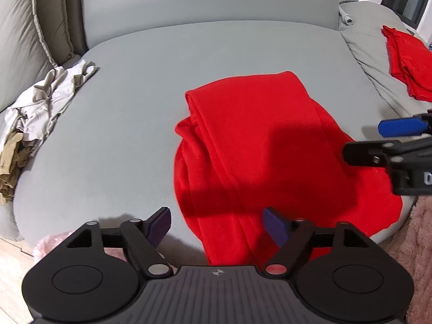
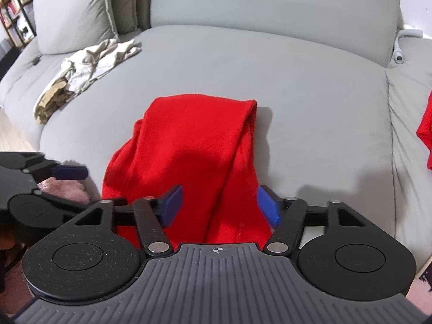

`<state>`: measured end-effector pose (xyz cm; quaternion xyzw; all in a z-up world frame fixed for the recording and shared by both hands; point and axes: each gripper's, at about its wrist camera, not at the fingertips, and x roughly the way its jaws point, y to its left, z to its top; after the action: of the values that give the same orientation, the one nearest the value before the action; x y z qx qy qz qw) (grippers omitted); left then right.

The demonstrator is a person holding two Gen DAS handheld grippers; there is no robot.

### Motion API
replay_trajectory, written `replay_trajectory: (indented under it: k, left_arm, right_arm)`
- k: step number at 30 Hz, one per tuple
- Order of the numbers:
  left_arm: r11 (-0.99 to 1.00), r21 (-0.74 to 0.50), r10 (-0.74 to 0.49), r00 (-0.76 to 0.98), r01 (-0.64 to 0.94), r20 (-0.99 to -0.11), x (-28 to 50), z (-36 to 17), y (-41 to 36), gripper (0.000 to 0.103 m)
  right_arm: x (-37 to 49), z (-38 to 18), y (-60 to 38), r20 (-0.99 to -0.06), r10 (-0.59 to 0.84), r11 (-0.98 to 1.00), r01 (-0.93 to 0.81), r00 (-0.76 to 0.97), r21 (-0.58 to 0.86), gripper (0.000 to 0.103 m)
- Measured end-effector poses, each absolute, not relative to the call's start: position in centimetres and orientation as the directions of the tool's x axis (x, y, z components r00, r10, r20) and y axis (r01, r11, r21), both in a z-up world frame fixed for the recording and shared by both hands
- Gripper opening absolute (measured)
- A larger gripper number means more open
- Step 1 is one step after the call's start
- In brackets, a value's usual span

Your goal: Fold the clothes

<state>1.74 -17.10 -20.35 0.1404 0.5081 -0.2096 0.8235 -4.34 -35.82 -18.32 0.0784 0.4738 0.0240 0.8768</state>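
Observation:
A red garment [image 1: 259,148] [image 2: 186,145] lies folded lengthwise on the grey sofa seat [image 1: 135,108] [image 2: 310,108], its near end hanging over the front edge. My left gripper [image 1: 218,226] is open just above the garment's near left part, nothing between its fingers. My right gripper [image 2: 218,205] is open over the garment's near end, cloth visible between the pads but not pinched. The right gripper also shows at the right edge of the left wrist view [image 1: 388,140]. The left gripper shows at the left edge of the right wrist view [image 2: 54,178].
A crumpled pile of beige and white clothes [image 1: 35,118] [image 2: 86,73] lies at the seat's left. Another red garment [image 1: 407,59] [image 2: 425,137] rests on the right cushion. Back cushions [image 1: 210,5] rise behind. A pink fluffy rug [image 1: 413,256] lies on the floor.

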Motion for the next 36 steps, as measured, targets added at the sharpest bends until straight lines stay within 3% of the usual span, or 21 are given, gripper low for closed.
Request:
replay_trajectory:
  k: [7,10,12,13,15,16,19,20,27,33,36]
  left_arm:
    - [0.878,0.021,-0.182,0.375,0.477,-0.909,2.6,-22.1,-18.0,0.083]
    - [0.886,0.001,-0.185,0.358,0.463,-0.915,2.9,-22.5,-17.9,0.084]
    - [0.892,-0.016,-0.191,0.345,0.451,-0.919,3.1,-22.6,-17.7,0.085]
    - [0.893,-0.019,-0.192,0.342,0.449,-0.92,3.1,-22.6,-17.7,0.085]
    - [0.893,-0.012,-0.184,0.342,0.45,-0.922,3.1,-22.6,-17.9,0.084]
    - [0.892,-0.004,-0.179,0.344,0.453,-0.922,3.1,-22.5,-18.0,0.084]
    - [0.877,0.045,-0.15,0.361,0.478,-0.92,2.7,-22.0,-18.9,0.081]
    - [0.871,0.056,-0.148,0.369,0.488,-0.917,2.5,-21.6,-19.3,0.077]
    - [0.865,0.054,-0.204,0.449,0.499,-0.87,3.9,-17.7,-22.1,0.078]
    - [0.857,-0.056,-0.309,0.423,0.513,-0.852,5.7,-17.6,-25.6,0.085]
    - [0.857,-0.131,-0.335,0.345,0.499,-0.877,6.4,-19.9,-27.9,0.085]
  right_arm:
    - [-1.5,-22.2,-36.7,-0.857,0.123,0.979,0.082,0.5,0.188,0.084]
    - [-0.6,-24.2,-37.0,-0.869,0.145,0.973,0.093,0.472,0.212,0.092]
    - [-0.3,-25.1,-37.2,-0.868,0.162,0.967,0.101,0.469,0.235,0.092]
    - [-0.2,-25.2,-37.1,-0.871,0.162,0.969,0.093,0.465,0.23,0.085]
    - [0.0,-24.9,-36.9,-0.867,0.197,0.969,0.042,0.457,0.243,0.058]
    - [0.0,-24.8,-37.0,-0.862,0.224,0.963,0.033,0.455,0.268,0.029]
    - [-0.5,-23.9,-38.5,-0.854,0.187,0.968,0.058,0.485,0.245,0.019]
    - [-0.7,-23.5,-39.0,-0.852,0.174,0.969,0.067,0.494,0.237,0.018]
    - [-1.9,-21.2,-42.6,-0.827,0.085,0.974,0.131,0.556,0.187,0.016]
    - [-2.9,-19.3,-45.6,-0.799,0.007,0.971,0.187,0.601,0.149,0.017]
    - [-3.4,-22.0,-48.3,-0.852,0.058,0.942,0.255,0.521,0.22,0.037]
